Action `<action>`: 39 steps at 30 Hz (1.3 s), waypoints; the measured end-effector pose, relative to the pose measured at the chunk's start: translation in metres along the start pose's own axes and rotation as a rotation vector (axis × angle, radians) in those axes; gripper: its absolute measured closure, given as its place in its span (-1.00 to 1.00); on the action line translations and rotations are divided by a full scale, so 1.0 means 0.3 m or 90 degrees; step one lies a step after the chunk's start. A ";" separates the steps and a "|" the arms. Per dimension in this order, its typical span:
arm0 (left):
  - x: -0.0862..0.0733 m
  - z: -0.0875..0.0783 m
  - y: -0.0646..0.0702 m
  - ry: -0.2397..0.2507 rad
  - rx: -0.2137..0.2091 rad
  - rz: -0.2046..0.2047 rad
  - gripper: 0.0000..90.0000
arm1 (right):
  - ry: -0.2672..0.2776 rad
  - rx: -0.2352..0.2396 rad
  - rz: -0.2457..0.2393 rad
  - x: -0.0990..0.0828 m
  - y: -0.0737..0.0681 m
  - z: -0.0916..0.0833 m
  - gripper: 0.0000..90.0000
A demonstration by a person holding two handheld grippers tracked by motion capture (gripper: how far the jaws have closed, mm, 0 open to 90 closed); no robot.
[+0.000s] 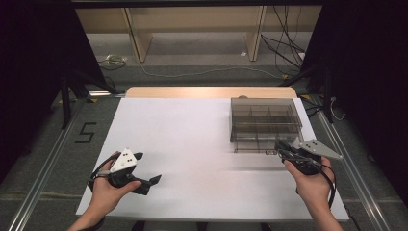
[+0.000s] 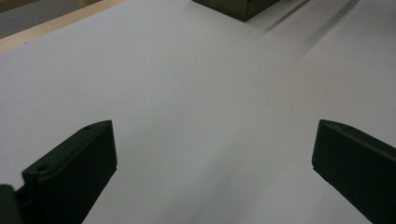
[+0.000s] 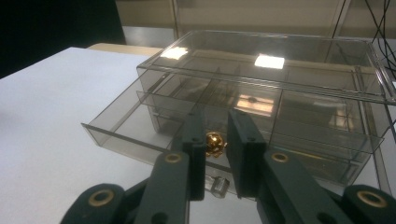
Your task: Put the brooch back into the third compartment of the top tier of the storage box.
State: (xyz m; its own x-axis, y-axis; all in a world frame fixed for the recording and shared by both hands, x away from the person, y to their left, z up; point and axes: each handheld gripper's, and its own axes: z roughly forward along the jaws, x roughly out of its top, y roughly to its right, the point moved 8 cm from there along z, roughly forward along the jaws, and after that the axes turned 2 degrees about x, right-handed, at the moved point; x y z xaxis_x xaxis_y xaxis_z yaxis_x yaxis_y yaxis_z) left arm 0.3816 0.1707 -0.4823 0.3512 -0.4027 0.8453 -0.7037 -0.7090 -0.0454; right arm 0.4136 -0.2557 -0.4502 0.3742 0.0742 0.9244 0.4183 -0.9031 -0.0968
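Right now the right hand-held gripper [image 3: 216, 140] pinches a gold knob [image 3: 214, 143] on the clear drawer box [image 3: 261, 79]; left hand-held gripper [image 2: 215, 154] gapes empty.

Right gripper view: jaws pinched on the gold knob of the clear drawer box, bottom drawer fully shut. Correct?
Not quite. The bottom drawer is pulled partly out of the clear drawer box, not shut, as the right gripper view shows. The right gripper does have its jaws closed around the gold knob.
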 end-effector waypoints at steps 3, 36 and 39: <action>0.000 0.000 0.001 0.000 0.000 0.000 -1.00 | 0.000 -0.002 -0.001 0.000 0.004 0.000 0.75; 0.000 0.001 0.002 -0.001 -0.001 0.001 -1.00 | 0.005 -0.017 0.008 0.006 0.039 -0.007 0.75; 0.001 0.000 0.001 -0.001 -0.001 0.001 -1.00 | 0.005 -0.017 0.009 0.006 0.041 -0.007 0.75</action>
State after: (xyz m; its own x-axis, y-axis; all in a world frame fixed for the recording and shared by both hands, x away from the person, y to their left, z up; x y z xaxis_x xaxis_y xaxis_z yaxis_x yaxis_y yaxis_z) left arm 0.3814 0.1703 -0.4822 0.3508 -0.4050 0.8444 -0.7053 -0.7074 -0.0463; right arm 0.4176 -0.2676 -0.4490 0.3731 0.0580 0.9260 0.3904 -0.9152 -0.1000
